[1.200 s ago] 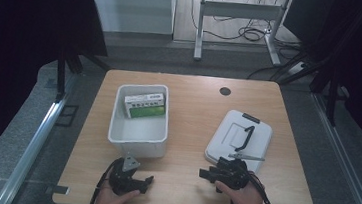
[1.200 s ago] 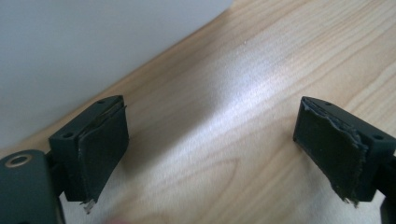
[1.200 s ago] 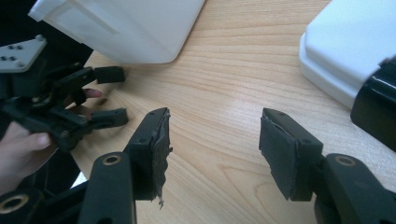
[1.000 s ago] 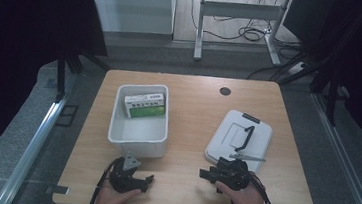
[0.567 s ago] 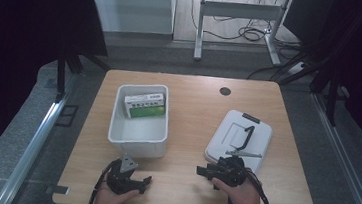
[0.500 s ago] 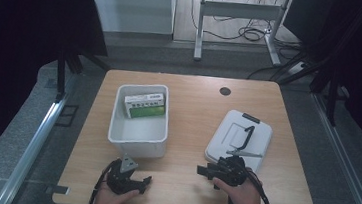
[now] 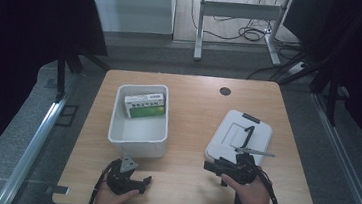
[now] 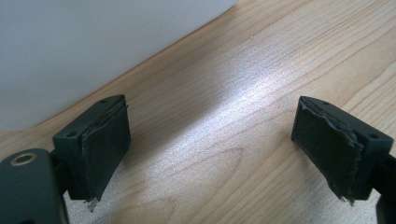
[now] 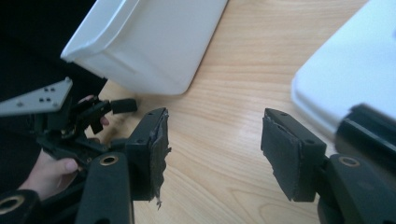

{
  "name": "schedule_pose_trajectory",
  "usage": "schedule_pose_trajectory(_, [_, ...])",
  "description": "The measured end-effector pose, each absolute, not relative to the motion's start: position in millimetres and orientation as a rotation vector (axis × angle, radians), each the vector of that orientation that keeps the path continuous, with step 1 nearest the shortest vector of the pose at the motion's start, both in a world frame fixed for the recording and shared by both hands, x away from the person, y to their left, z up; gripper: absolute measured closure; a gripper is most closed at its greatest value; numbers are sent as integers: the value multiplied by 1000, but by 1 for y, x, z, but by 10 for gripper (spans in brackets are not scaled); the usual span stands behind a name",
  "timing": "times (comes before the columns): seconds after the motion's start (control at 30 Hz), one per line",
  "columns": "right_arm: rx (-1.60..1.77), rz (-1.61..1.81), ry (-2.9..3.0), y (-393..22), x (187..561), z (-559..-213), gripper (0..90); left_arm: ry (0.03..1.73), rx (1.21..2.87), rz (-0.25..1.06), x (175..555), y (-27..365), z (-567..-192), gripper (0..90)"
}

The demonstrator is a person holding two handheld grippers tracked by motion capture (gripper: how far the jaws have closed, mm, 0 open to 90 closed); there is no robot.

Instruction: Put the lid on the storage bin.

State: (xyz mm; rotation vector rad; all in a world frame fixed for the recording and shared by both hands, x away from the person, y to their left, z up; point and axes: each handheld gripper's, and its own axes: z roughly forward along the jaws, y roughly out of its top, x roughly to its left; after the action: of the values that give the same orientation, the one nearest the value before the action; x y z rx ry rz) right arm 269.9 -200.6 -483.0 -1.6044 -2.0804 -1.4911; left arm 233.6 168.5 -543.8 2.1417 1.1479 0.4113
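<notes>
A white bin [image 7: 138, 138] stands at the table's left middle with a green and white box [image 7: 143, 105] inside. At the right lies a white lid [image 7: 226, 131] with a black handle [image 7: 249, 133]. My left gripper [image 7: 134, 179] rests near the front edge, just below the bin. Its jaws stand open over bare wood [image 8: 215, 140], and the bin wall [image 8: 93, 46] rises close ahead. My right gripper [image 7: 216, 170] sits at the lid's near corner, open with nothing between its pads [image 9: 212, 149]. It faces the bin [image 9: 149, 42], beside the lid [image 9: 345, 70] and toward the left gripper [image 9: 70, 121].
A round dark hole [image 7: 225, 91] marks the tabletop near the far edge. Bare wood [image 7: 191, 133] runs between bin and lid. Beyond the table, a desk frame and cables [image 7: 246, 33] lie on the floor. Metal rails [image 7: 34, 143] flank the table.
The right gripper has shifted slightly to the left by the lid's near corner. The left gripper, the bin and the lid stay where they were.
</notes>
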Motion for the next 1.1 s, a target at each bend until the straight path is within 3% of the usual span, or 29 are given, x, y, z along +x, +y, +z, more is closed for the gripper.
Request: schedule_pose_trajectory(1.1, [-1857, -1464, -2075, -248, 298, -431, 420, 1127, 2147, 407, 235, 171, -544, 120])
